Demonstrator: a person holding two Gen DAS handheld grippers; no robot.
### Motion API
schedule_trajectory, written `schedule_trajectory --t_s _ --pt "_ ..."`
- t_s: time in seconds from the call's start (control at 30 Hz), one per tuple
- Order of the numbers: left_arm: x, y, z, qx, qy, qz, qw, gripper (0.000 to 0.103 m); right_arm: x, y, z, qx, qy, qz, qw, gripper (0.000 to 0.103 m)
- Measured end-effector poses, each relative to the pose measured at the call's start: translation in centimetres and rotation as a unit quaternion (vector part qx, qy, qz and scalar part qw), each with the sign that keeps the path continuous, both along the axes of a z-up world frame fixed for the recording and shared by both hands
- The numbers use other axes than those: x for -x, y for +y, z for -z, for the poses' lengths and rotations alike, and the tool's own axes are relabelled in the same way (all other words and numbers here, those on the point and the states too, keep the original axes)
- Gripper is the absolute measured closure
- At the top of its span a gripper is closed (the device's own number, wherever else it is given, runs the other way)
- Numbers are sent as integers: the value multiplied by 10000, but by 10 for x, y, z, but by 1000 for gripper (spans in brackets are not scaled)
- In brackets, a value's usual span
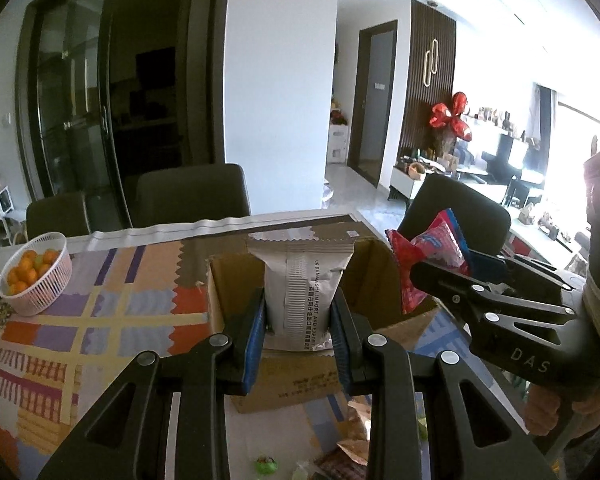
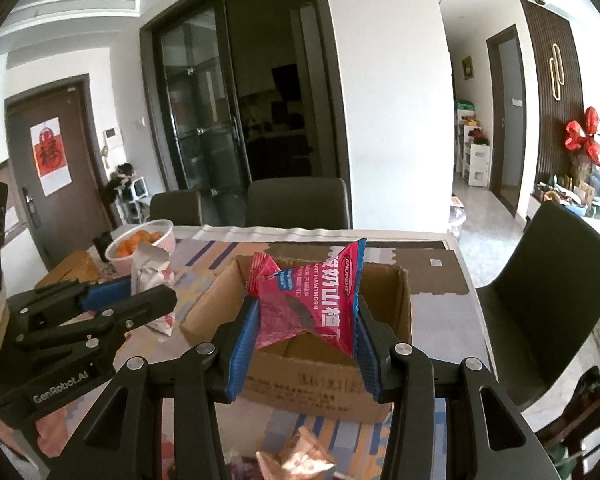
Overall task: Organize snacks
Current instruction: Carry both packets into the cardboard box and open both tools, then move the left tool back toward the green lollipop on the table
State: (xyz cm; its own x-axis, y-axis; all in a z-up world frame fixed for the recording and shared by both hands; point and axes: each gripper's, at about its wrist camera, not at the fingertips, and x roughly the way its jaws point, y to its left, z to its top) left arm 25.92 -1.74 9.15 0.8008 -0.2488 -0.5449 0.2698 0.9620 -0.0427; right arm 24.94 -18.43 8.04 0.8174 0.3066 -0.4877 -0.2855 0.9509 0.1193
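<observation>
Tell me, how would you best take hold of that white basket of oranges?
By its rim, I think, coming from above. The white basket stands upright and open-topped on the table, full of oranges, and its slatted wall flares outward, so a tool could pinch the rim's edge. Squeezing across the whole bowl looks too wide.

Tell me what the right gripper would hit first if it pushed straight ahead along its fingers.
Probably the open cardboard box: the right gripper, shut on the red hawthorn snack packet, points down toward its near wall or inside. Depth is unclear.
</observation>
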Motion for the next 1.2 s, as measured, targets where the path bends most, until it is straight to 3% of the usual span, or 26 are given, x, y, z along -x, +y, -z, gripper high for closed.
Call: schedule_trajectory --t_s 0.53,0.6,0.67,0.77,1.2 --pt "-82 -2 32 99 1140 87 9934 72 -75 8 21 214 840 57 9962 57" --pt "-85 -3 36 65 1227 36 9924 64 -79 8 24 212 927 56 9955 57" --pt "-84 -2 37 -4 1173 -65 9931 43 -83 9 26 257 974 103 9949 51" --pt "-74 -2 35 -158 1008 -153 9947 40 -84 6 29 251 1061 262 9937 34" --pt "-19 12 16 -466 643 -356 9962 24 -28 9 12 678 703 539 9938 34"
